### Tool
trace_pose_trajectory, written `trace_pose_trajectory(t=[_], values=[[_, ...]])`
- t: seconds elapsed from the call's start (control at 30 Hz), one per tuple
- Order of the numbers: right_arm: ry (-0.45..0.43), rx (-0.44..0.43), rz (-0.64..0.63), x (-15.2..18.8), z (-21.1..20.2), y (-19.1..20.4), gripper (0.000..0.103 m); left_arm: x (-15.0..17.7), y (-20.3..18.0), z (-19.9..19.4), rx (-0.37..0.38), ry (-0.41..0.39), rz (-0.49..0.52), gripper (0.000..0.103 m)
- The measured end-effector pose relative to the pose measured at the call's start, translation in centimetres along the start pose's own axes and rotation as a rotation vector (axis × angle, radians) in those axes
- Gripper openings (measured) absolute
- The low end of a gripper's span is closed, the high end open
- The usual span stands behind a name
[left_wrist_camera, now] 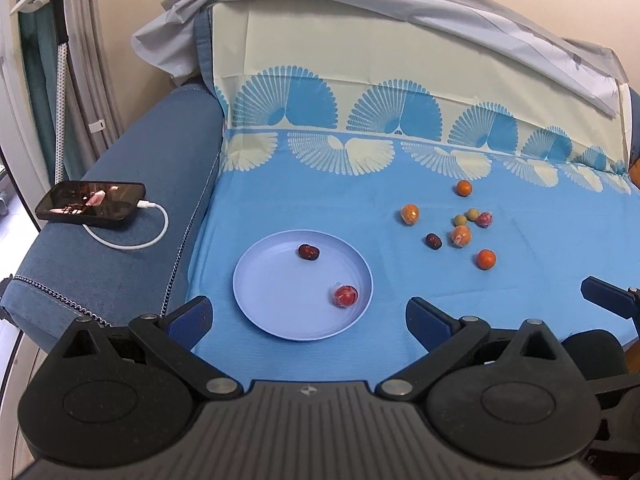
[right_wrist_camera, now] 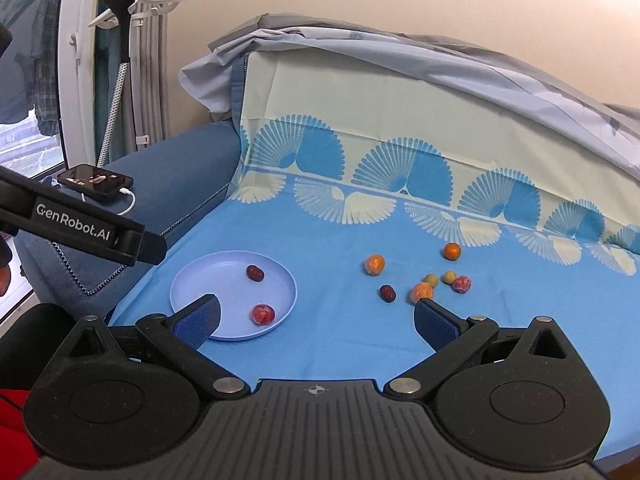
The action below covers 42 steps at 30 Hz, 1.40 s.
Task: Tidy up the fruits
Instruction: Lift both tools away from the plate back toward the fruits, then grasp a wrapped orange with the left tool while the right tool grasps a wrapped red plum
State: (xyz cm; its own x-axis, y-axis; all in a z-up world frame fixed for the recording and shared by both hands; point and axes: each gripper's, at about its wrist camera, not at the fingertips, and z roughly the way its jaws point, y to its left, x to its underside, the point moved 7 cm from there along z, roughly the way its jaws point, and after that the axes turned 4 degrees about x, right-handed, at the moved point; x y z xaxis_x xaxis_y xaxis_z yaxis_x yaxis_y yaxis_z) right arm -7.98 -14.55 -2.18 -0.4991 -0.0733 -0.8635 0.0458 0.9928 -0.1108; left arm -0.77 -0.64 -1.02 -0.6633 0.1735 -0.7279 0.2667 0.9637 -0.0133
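One lilac plate (left_wrist_camera: 256,312) is seen on the blue cloth (left_wrist_camera: 360,184), two fruits (left_wrist_camera: 345,295) held in it and eight scattered to its right, both the left gripper (left_wrist_camera: 308,320) and right gripper (right_wrist_camera: 316,320) spread wide and empty.

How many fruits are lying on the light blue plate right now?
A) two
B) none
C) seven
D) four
A: the plate holds only a dark red fruit near its far side and a wrapped red fruit near its right rim; the other fruits lie loose on the cloth.
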Motion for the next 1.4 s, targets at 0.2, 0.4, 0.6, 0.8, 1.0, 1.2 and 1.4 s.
trace_pose_trajectory(t=[0.2,0.4,0.6,0.8,1.0,1.2,1.4], values=[[0.016,-0.009,-0.004,0.3,0.6,0.1,0.102,0.1,0.2,0.9,-0.002,0.014,-0.003,0.103],[0.043,-0.025,0.000,0.6,1.8,0.1,0.102,0.3,0.4,2.1,-0.010,0.042,-0.003,0.103],[0.068,-0.035,0.032,1.2,2.9,-0.6,0.102,0.1,0.4,3.4,-0.018,0.069,-0.014,0.103],[0.095,-0.022,0.096,1.6,4.3,-2.4,0.102,-0.3,-0.9,5.3,-0.012,0.111,0.005,0.103],[0.115,0.026,0.146,2.1,6.0,-5.4,0.102,-1.5,-3.4,7.6,0.024,0.139,0.014,0.103],[0.115,0.117,0.179,2.2,8.8,-10.1,0.102,-2.9,-7.0,10.6,0.070,0.161,0.052,0.103],[0.141,0.240,0.235,2.1,14.4,-17.6,0.102,-4.6,-12.3,15.7,0.142,0.183,0.169,0.103]])
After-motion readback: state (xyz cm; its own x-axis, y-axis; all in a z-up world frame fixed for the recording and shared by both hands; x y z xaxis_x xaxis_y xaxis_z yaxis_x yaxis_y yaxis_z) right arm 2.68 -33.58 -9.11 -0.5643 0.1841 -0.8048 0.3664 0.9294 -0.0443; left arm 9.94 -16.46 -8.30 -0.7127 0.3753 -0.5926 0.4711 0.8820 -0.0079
